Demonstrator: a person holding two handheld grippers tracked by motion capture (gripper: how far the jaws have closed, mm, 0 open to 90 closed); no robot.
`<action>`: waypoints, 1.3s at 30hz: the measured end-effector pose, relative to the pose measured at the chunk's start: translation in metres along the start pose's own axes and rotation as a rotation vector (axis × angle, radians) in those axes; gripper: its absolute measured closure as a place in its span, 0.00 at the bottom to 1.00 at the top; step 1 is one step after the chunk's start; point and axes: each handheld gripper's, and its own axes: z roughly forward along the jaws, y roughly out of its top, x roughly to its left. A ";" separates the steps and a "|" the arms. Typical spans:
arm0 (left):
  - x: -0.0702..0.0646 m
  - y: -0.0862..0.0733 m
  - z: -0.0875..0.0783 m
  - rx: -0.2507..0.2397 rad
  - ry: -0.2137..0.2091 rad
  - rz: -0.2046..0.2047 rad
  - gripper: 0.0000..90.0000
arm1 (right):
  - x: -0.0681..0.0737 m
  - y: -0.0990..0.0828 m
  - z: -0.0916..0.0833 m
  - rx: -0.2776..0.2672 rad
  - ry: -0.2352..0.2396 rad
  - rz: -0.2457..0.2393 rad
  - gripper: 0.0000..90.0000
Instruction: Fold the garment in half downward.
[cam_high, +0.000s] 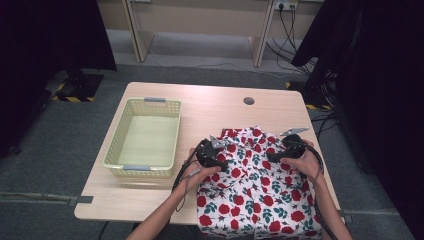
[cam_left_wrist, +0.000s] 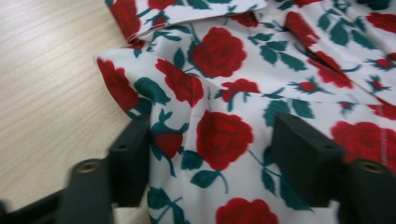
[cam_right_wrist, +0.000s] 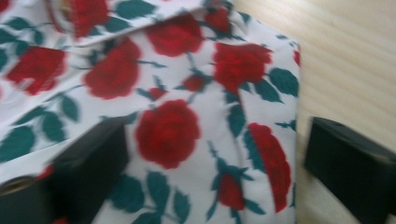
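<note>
A white garment printed with red roses and green leaves (cam_high: 255, 195) lies crumpled on the near right part of the wooden table (cam_high: 215, 105), hanging over its front edge. My left gripper (cam_high: 223, 162) rests on the garment's upper left part. In the left gripper view its jaws (cam_left_wrist: 212, 158) stand apart astride a raised fold of the cloth (cam_left_wrist: 219, 135) near the cloth's left edge. My right gripper (cam_high: 273, 158) is at the garment's upper right. In the right gripper view it (cam_right_wrist: 215, 163) is open across the cloth's side edge (cam_right_wrist: 261, 154), with one jaw over cloth and the other over bare wood.
A pale yellow-green plastic basket (cam_high: 145, 170) with nothing in it stands on the left half of the table. A round cable hole (cam_high: 248, 100) sits near the far edge. Dark curtains and cables flank the table; another desk stands behind.
</note>
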 end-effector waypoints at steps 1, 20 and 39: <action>0.000 0.000 0.000 -0.005 -0.009 0.003 0.47 | 0.001 0.000 -0.001 -0.013 0.013 -0.015 0.23; 0.012 0.011 -0.016 -0.072 -0.006 0.075 0.96 | 0.010 0.007 -0.026 -0.070 0.042 -0.060 0.95; 0.041 0.082 -0.053 -0.216 0.081 0.120 0.95 | 0.010 0.079 -0.085 -0.298 -0.012 -0.100 0.95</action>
